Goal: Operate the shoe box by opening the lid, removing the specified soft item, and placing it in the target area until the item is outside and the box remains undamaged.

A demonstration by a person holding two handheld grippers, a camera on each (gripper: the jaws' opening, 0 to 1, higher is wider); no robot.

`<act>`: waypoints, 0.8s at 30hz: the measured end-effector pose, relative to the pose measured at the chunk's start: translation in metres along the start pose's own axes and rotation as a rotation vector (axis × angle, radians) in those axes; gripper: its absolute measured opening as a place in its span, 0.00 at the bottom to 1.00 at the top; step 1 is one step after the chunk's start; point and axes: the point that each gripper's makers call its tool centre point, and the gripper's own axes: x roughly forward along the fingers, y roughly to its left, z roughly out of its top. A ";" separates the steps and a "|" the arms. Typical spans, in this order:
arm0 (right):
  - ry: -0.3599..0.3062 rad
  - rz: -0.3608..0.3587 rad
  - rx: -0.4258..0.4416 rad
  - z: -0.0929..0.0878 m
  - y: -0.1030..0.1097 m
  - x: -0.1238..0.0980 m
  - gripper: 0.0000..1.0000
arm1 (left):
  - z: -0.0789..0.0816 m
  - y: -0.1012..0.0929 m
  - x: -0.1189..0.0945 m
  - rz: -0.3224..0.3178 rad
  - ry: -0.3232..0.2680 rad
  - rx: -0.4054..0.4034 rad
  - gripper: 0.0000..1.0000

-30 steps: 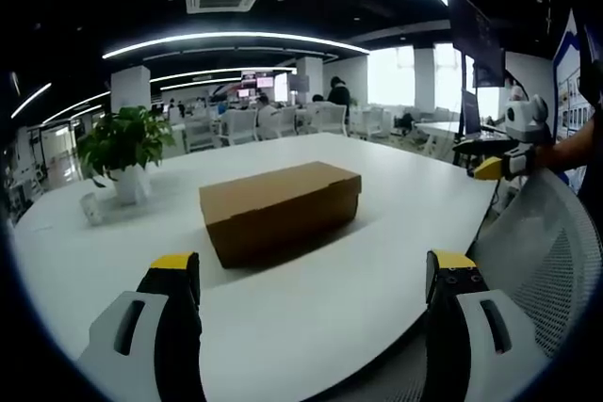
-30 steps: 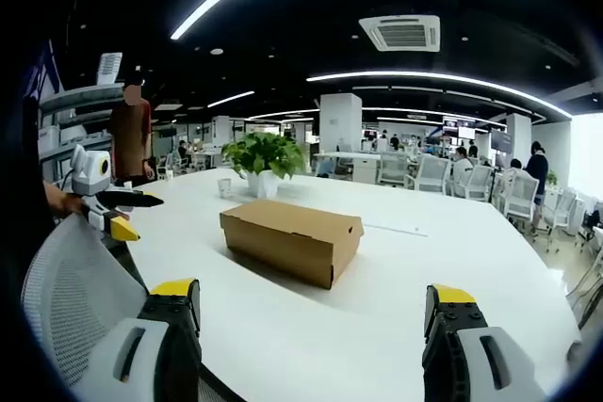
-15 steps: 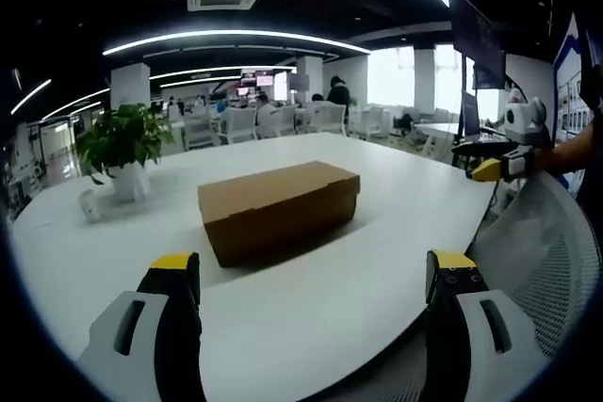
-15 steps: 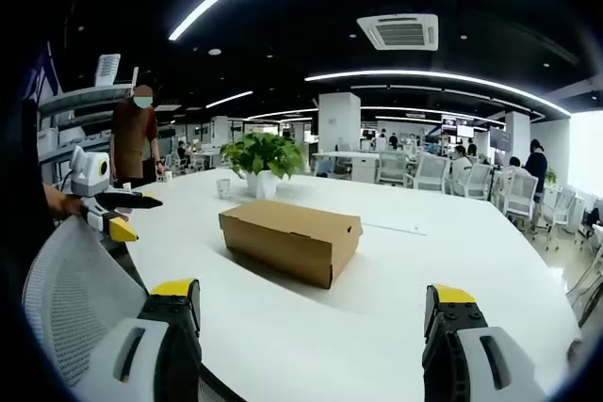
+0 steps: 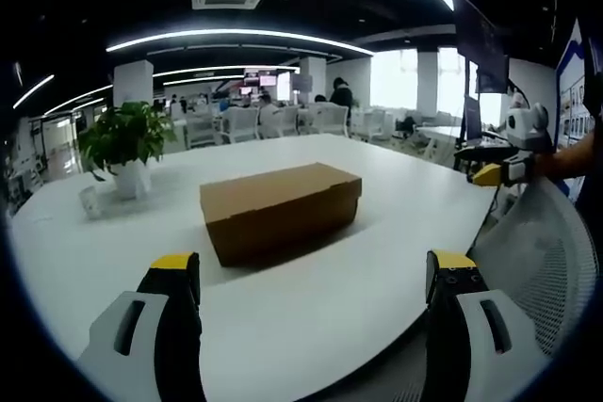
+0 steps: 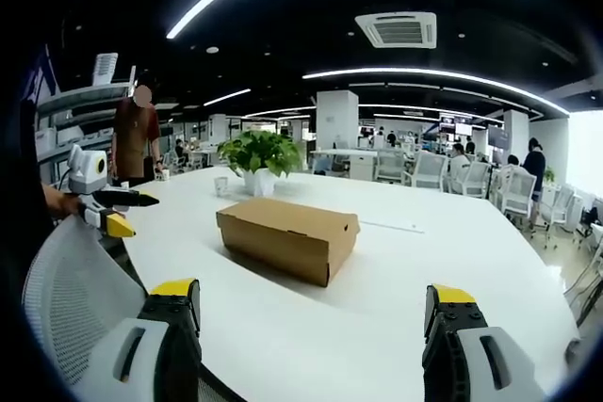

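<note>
As the left gripper view stands, we find the shoe box [image 5: 281, 209] lying closed on the white table [image 5: 396, 233], in the middle distance ahead of the left gripper [image 5: 316, 275], whose jaws rise wide apart and hold nothing. The lid sits flat and flush along the top, and the box is well apart from both jaw tips. At far left a potted plant [image 5: 124, 150] stands with a small cup [image 5: 90, 204] just beside it; at right the mesh back of a chair [image 5: 551, 261] rises at the near table edge, and above it the right gripper [image 5: 490, 168] hangs over the chair, clear of the table; from here we cannot tell how its jaws stand. Passing to the right gripper view, we see the same box [image 6: 287, 237] closed, with the plant [image 6: 254, 159] beyond it; the right gripper's own jaws stand wide and empty, and the left gripper [image 6: 118, 211] shows at left over the chair, its jaws parted. A person [image 6: 138, 138] stands in the background. We judge that the task is at its opening step, nothing yet touched. The next move calls for bringing a gripper to the lid's front edge and lifting gently while the other steadies the base, so the cardboard does not crease or tear. The soft item is hidden inside.
</note>
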 end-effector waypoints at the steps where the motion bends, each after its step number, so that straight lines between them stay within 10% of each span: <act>1: 0.000 0.001 -0.001 0.000 0.000 0.000 1.00 | 0.000 0.000 0.000 -0.001 0.000 0.000 0.99; 24: 0.029 0.064 -0.034 0.010 0.009 0.008 0.98 | 0.008 0.005 -0.001 -0.024 0.015 0.032 0.99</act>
